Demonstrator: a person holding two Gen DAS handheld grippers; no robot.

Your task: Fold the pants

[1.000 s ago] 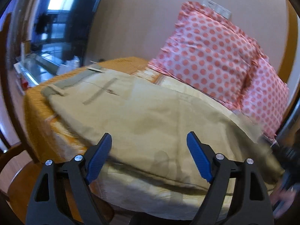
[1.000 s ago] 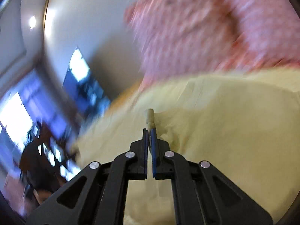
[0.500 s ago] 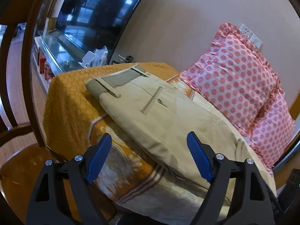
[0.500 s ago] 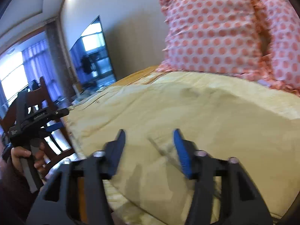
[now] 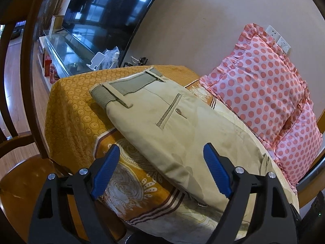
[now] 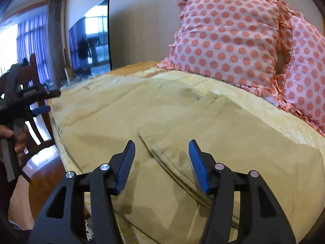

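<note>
Khaki pants (image 5: 178, 134) lie folded flat on the orange patterned bedspread (image 5: 77, 109). Both my left gripper (image 5: 160, 168) and right gripper (image 6: 161, 162) hover over them, jaws wide, holding nothing. Pink polka-dot pillows (image 6: 229, 38) lean against the wall beyond.

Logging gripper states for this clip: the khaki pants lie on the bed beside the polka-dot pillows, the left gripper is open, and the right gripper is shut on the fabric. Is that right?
Not quite. The right gripper is open too; the right wrist view shows its blue pads spread apart above the pants, pinching nothing. The rest holds: pants on the bed beside the polka-dot pillows, left gripper open.
</note>
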